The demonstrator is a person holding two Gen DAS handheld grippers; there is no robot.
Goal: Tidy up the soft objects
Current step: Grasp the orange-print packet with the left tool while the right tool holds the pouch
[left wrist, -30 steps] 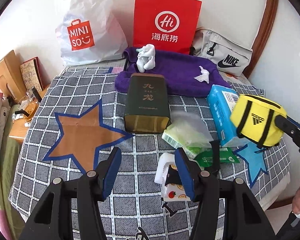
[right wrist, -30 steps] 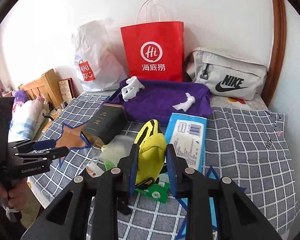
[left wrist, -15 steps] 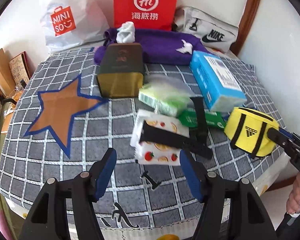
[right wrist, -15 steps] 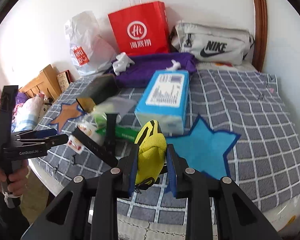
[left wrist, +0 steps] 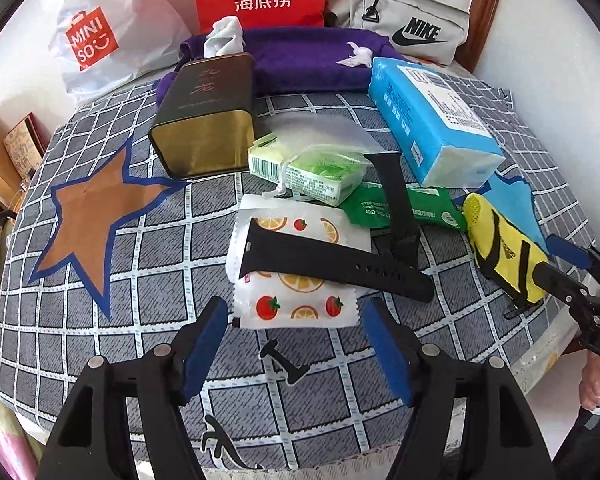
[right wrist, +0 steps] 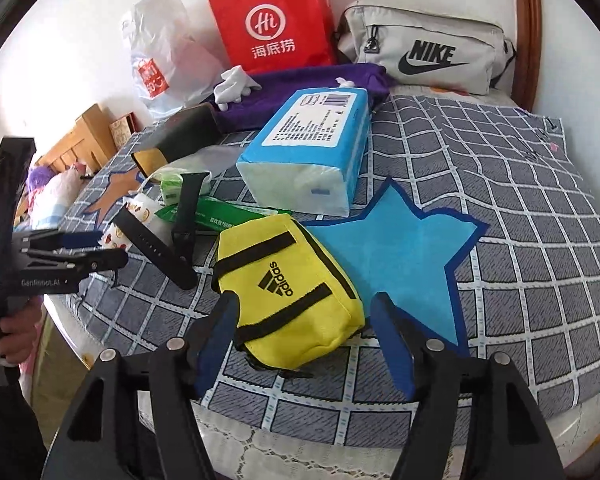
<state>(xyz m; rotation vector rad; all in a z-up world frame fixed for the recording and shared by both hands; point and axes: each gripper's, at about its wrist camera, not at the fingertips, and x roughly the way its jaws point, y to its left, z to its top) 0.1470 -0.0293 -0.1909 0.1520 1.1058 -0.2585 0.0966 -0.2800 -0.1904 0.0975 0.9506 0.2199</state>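
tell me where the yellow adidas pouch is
In the right wrist view, the yellow adidas pouch lies between the open right gripper, overlapping the blue star.

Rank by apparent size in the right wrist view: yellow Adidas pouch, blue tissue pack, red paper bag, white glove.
1. Yellow Adidas pouch and blue tissue pack: alike; the pouch is nearer the camera.
2. Red paper bag.
3. White glove.

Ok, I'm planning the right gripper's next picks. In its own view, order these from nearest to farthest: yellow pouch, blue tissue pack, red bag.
1. Yellow pouch: nearest, lying between the open fingers of the right gripper.
2. Blue tissue pack: mid-table, straight beyond the pouch.
3. Red bag: farthest, standing against the back wall.
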